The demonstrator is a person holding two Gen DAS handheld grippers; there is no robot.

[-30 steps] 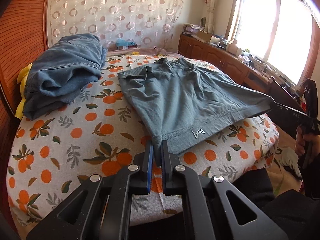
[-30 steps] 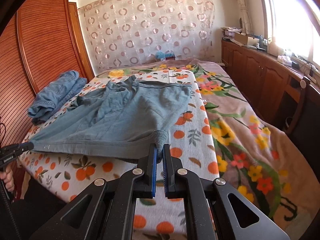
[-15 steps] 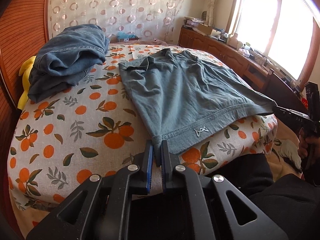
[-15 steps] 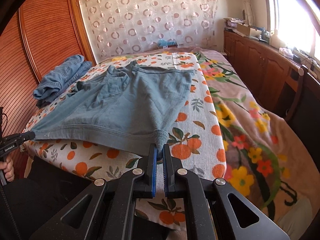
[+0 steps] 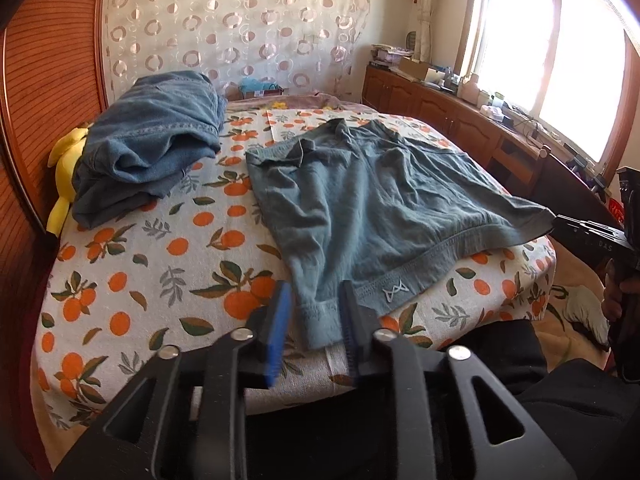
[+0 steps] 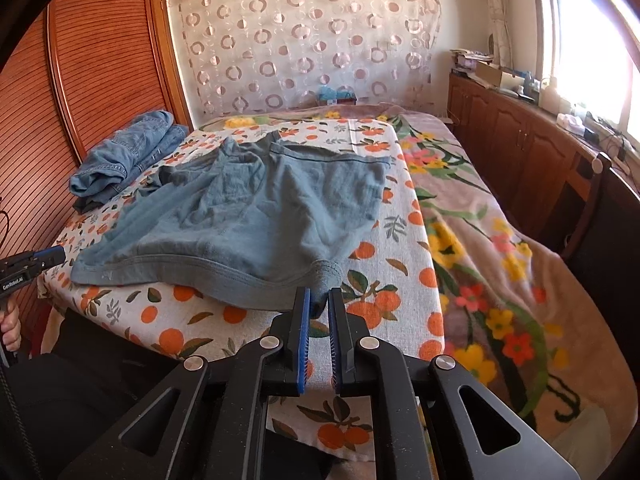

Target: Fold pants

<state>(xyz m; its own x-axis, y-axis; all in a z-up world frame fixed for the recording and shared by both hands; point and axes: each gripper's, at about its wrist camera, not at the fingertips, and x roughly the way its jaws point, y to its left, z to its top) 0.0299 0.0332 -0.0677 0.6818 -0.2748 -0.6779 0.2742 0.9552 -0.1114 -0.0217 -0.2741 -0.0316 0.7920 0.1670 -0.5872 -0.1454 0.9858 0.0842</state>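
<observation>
While the grey-blue shorts (image 5: 372,208) lie flat on the orange-print bedsheet (image 5: 152,264), the left gripper (image 5: 314,312) is opening around one waistband corner; the right gripper (image 6: 319,312) still pinches the other.

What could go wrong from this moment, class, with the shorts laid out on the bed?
1. The left hand-held gripper is opening, and the waistband corner between its jaws lies near the bed edge; it might slide off.
2. The right hand-held gripper looks closed on the other corner; any pull could skew the shorts.
3. The far side is wrinkled; folding now would likely trap creases.
</observation>
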